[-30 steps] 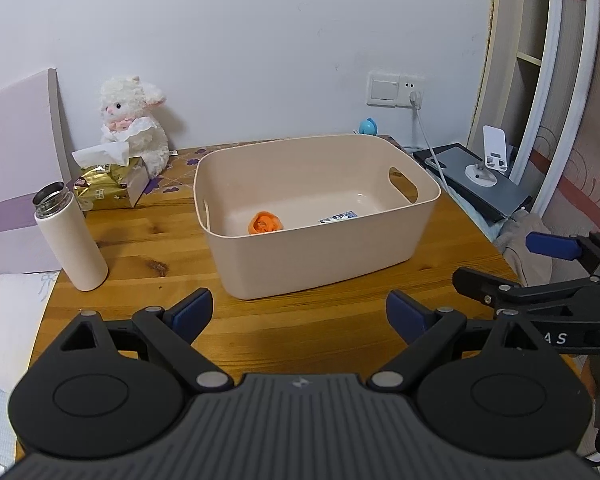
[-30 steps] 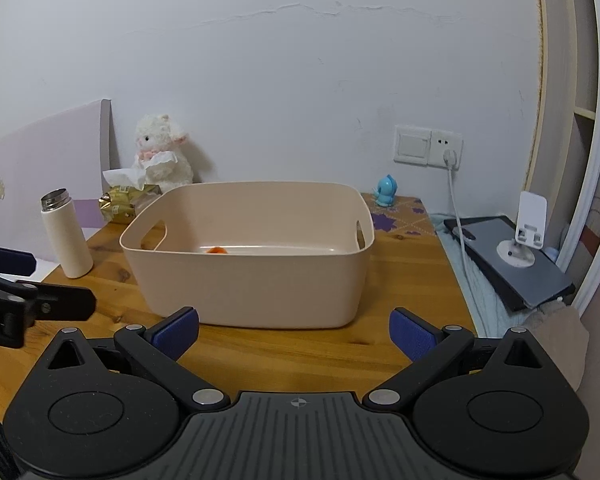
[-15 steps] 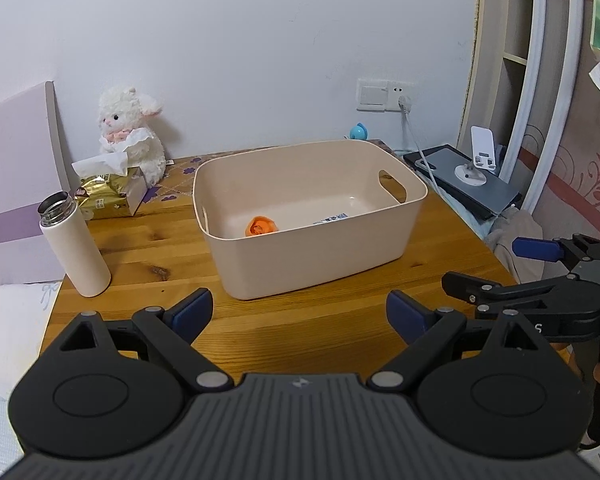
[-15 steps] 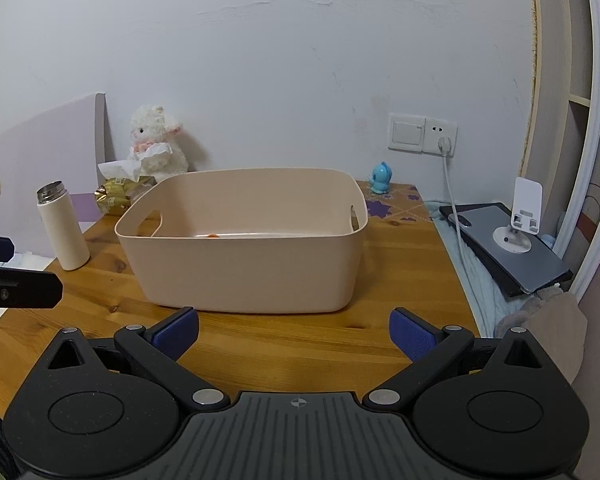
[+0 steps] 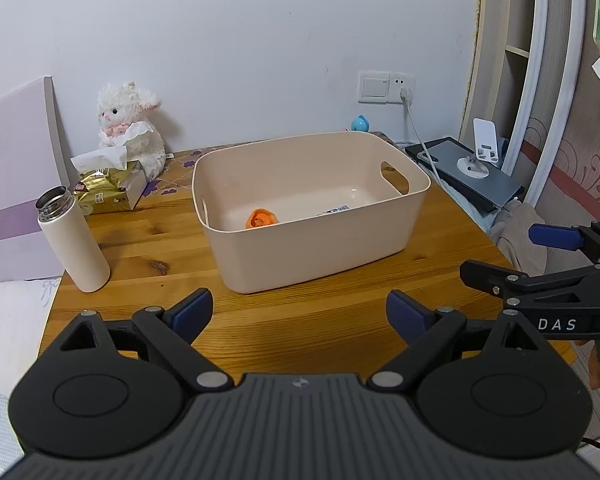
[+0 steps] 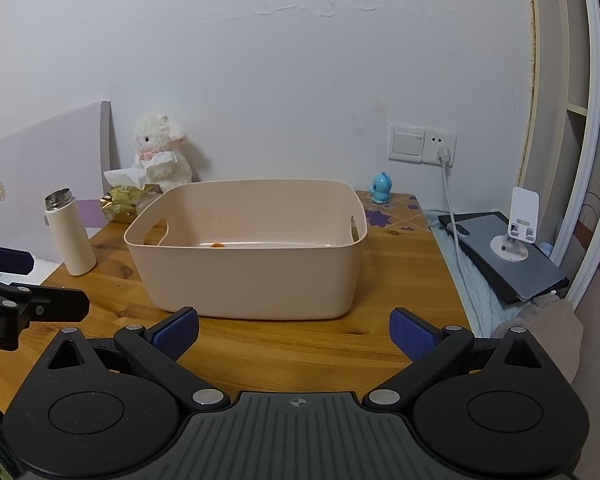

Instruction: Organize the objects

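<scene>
Both hand-held grippers hang back over the near edge of the counter (image 5: 300,320), each spread wide and holding nothing: the left hand-held gripper (image 5: 300,312) faces the bin (image 5: 312,256) from its left corner, the right hand-held gripper (image 6: 294,330) faces its long side.

The bin sits mid-counter with an orange toy (image 5: 261,219) and a small printed packet (image 5: 334,210) already on its floor. Still outside it, on the left, are a white bottle (image 5: 74,242), a tissue pack (image 5: 110,192) and a plush lamb (image 5: 130,128); a small blue figure (image 6: 381,187) stands by the wall.

The bottle looks rigid and smooth, likely slippery, and stands without a cap, so a grip across its middle, kept upright, seems safest. The lamb and tissues should squash easily.

From the right view the bin wall hides nearly all of the contents. What the packet is, and whether the bottle holds liquid, cannot be made out.
</scene>
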